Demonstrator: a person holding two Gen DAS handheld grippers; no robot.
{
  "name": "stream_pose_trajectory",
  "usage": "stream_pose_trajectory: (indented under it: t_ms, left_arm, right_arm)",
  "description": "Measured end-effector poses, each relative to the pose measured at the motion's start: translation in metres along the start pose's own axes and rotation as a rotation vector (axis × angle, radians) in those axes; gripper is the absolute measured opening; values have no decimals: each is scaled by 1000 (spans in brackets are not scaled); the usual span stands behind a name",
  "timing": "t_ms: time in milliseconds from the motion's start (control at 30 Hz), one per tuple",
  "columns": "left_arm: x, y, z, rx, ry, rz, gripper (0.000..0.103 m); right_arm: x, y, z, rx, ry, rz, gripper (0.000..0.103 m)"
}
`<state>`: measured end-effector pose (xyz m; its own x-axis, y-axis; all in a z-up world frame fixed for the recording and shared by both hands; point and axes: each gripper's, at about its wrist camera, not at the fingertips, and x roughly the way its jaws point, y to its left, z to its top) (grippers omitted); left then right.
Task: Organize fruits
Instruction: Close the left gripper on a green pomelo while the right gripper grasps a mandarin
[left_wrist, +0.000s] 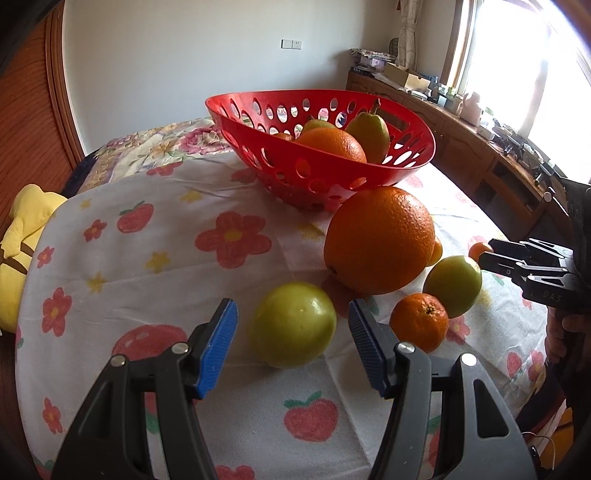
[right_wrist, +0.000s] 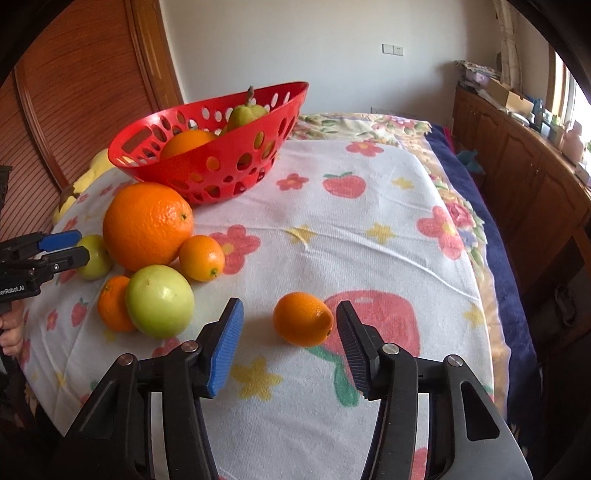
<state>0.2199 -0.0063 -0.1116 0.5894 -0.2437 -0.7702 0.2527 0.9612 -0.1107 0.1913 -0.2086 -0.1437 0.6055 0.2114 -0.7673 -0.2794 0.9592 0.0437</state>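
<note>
A green apple (left_wrist: 293, 325) lies on the flowered cloth between the blue pads of my left gripper (left_wrist: 292, 310), which is open, with a gap on each side. My right gripper (right_wrist: 289, 308) is open around a small orange (right_wrist: 303, 319); its right pad is close to the peel and the left pad stands clear. A big orange (left_wrist: 380, 240), a tangerine (left_wrist: 419, 321), a second green apple (left_wrist: 452, 286) and another small orange (right_wrist: 201, 258) sit clustered together. Behind them a red perforated basket (left_wrist: 321, 173) holds an orange and a pear.
A yellow plush toy (left_wrist: 18, 229) lies off the cloth's left edge. A long wooden cabinet (right_wrist: 535, 177) with clutter on top runs along the right wall. Bare cloth (right_wrist: 369, 240) stretches to the right of the fruit cluster.
</note>
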Motion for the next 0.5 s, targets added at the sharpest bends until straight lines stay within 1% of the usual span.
stream_pose_trajectory:
  t_ms: [167, 233, 367, 500]
  left_arm:
    - [4, 2, 0, -5, 8, 2, 63]
    - [5, 2, -1, -5, 13, 2, 63]
    - [10, 2, -3, -6, 25, -1, 63]
    - [11, 1, -2, -9, 28, -6, 63]
  right_arm:
    - [7, -3, -2, 3, 20, -9, 44]
    - [8, -4, -3, 0, 28, -20, 36]
    - [6, -8, -5, 11, 30, 0, 36]
    - [5, -8, -6, 12, 30, 0, 36]
